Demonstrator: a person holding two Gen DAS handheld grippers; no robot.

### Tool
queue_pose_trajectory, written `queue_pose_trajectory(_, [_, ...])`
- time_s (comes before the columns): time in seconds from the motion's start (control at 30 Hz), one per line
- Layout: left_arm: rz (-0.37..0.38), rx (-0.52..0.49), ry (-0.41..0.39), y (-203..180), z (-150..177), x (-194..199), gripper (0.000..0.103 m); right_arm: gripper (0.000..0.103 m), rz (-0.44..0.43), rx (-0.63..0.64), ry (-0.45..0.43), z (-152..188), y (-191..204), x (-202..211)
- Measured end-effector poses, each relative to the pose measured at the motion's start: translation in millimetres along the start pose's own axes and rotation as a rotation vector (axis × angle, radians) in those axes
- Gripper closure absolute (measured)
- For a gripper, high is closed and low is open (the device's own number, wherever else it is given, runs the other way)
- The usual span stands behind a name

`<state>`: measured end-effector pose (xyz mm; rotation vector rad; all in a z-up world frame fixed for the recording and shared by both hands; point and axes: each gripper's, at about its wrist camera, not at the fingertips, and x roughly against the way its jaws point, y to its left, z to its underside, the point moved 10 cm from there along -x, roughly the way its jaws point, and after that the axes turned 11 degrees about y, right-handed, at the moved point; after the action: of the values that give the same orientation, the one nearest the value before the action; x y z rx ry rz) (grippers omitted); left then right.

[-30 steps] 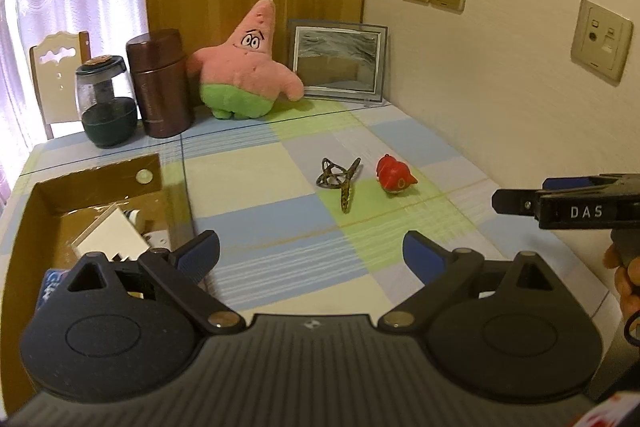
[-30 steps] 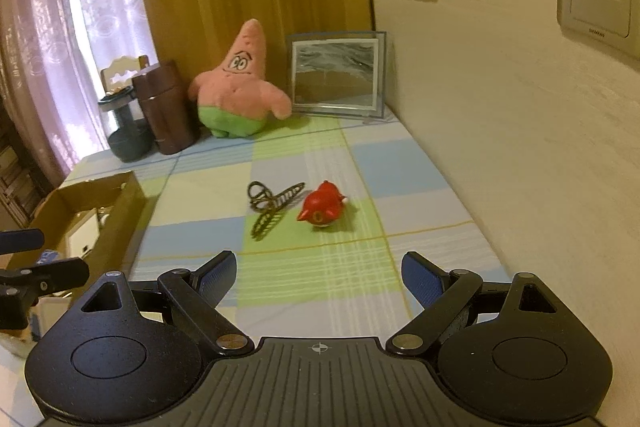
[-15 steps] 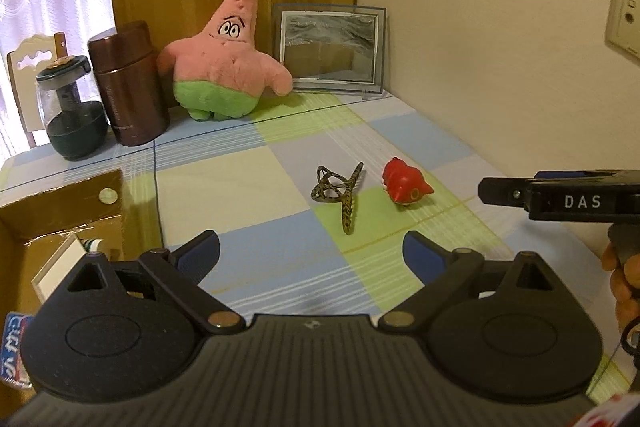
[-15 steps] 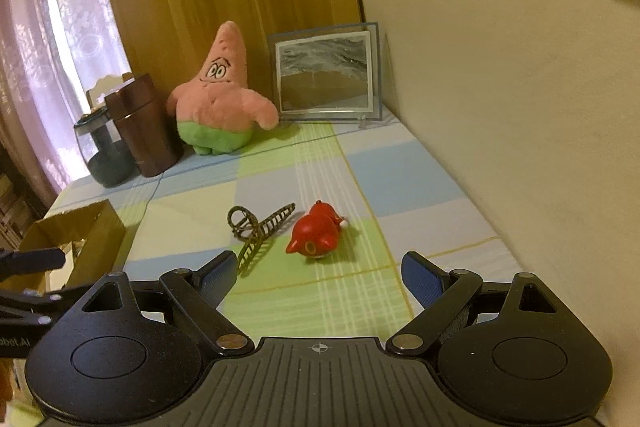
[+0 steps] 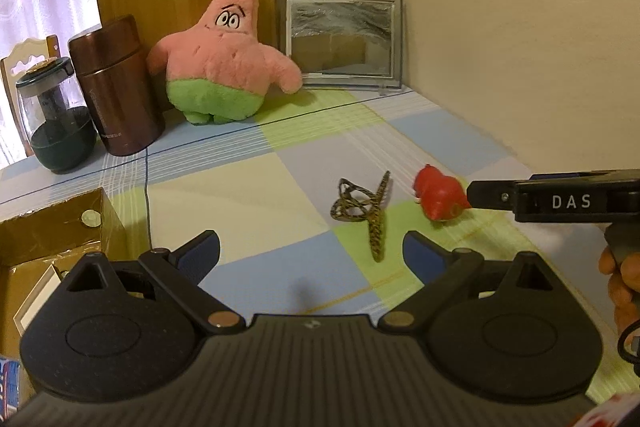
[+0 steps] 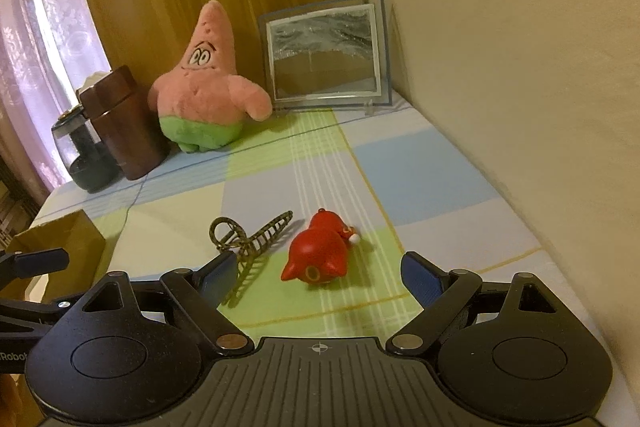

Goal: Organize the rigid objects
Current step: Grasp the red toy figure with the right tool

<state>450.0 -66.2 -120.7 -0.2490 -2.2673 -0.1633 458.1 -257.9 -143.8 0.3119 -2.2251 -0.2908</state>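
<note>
A checked cloth covered the table (image 6: 420, 167) against the cream wall. On it the red toy (image 6: 320, 255) lay on its side, just beside a bronze hair claw (image 6: 248, 247). The right gripper (image 6: 316, 271) hung over the toy, fingers wide apart and empty. The left gripper (image 5: 312, 251) gaped likewise, a cardboard box (image 5: 52, 227) at its left.

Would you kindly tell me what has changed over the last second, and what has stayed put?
Both open grippers advanced: the right gripper closed in on the red toy, now nearly between its fingers; the left gripper swung right, away from the cardboard box. Nothing was grasped. The toy and hair claw stayed put.
</note>
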Motion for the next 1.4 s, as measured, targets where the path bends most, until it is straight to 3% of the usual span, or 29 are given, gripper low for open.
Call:
queue_pose_trajectory(0.17, [-0.007,0.006,0.011,8,-6,-16,0.007,0.019,-0.003,-0.010,0.016,-7,-3,-24])
queue_pose_trajectory(0.63, [0.005,0.031,0.037,19,-11,-39,0.007,0.041,-0.018,-0.070,0.063,-16,-8,-75])
queue_pose_trajectory(0.87, [0.006,0.032,0.048,21,-9,-46,0.007,0.048,-0.006,-0.083,0.070,-18,-10,-85])
queue_pose_trajectory(0.97, [0.007,0.033,0.052,21,-8,-47,0.007,0.058,0.016,-0.067,0.072,-19,-11,-86])
queue_pose_trajectory(1.17, [0.014,0.034,0.063,19,-5,-51,0.007,0.058,0.063,0.024,0.080,-16,-6,-84])
queue_pose_trajectory(1.4, [0.048,0.025,0.060,7,-8,-54,0.007,0.060,0.087,0.018,0.033,-26,-15,-69])
